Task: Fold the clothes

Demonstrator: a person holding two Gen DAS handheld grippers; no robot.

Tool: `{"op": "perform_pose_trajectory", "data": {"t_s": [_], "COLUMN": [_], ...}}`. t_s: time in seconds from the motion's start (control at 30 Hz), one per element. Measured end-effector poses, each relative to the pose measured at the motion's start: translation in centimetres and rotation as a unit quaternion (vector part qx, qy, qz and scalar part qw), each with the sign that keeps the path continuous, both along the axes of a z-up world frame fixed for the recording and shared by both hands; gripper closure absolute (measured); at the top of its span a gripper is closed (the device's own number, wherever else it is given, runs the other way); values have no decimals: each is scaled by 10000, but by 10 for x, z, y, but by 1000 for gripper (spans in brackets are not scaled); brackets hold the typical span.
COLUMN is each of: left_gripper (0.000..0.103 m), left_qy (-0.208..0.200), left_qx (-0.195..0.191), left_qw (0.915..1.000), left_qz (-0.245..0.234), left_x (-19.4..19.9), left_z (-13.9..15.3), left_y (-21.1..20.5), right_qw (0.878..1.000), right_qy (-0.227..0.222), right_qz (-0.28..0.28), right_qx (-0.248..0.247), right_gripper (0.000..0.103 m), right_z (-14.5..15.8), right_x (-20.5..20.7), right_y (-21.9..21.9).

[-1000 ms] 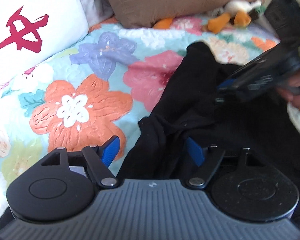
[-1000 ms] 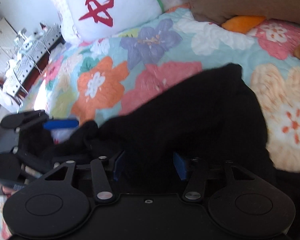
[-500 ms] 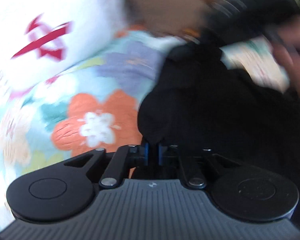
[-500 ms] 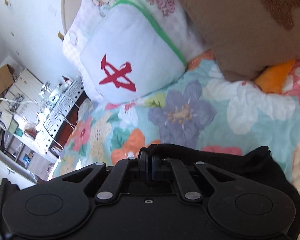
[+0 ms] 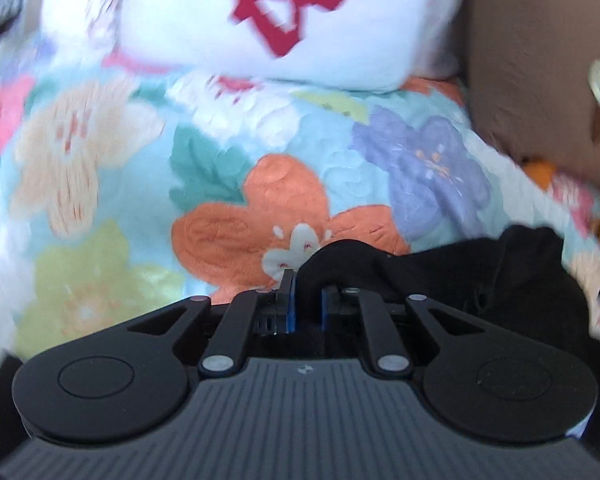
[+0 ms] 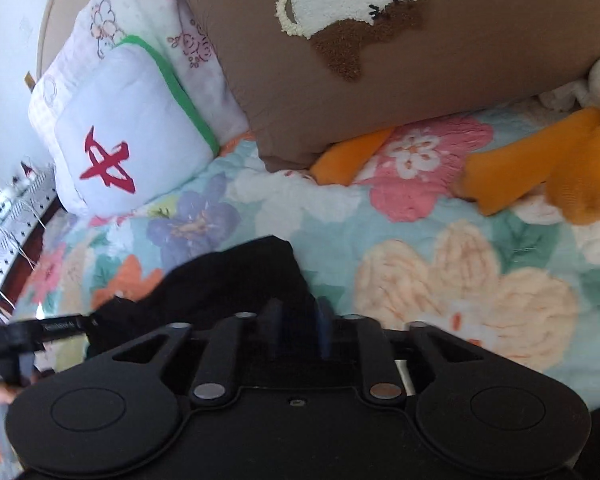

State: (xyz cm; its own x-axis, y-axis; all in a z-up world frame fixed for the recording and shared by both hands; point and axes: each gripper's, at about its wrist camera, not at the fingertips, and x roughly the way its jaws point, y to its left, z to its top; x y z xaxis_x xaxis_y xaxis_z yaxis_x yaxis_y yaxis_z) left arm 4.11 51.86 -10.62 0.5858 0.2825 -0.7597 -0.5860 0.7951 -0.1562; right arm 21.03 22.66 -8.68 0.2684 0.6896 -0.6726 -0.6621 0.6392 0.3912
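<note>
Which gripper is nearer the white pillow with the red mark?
Left. The left gripper faces the white pillow across the quilt; from the right gripper the pillow lies far off to the left.

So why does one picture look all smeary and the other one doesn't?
Left wrist view: the white pillow and the flowery quilt smear sideways from motion, while the left gripper stays sharp. Right wrist view: mostly crisp, so the brown pillow shows its fuzzy stitching; only the black garment goes dark and detailless. Both views bend at the edges like a fishbowl.
</note>
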Motion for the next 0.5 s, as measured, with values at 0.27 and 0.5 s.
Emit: {"op": "perform_pose_trajectory", "data": {"t_s": [0.27,0.5], "left_gripper": [42,37], "left_qy": [-218,-5], "left_qx": [337,1010], "left_qw": [9900,9743], "left_qz": [-1350,-2012], "left_x": [0,17], "left_z": [13,8], "left_y": [-20,-36], "right_qw": [9991,9973], "right_qy": [342,-365], "right_qz": [233,642], "right_qx": [53,-9], "right_gripper": [39,94], "right_z": [-28,-23], "right_x": [18,8], "right_y": [38,81]}}
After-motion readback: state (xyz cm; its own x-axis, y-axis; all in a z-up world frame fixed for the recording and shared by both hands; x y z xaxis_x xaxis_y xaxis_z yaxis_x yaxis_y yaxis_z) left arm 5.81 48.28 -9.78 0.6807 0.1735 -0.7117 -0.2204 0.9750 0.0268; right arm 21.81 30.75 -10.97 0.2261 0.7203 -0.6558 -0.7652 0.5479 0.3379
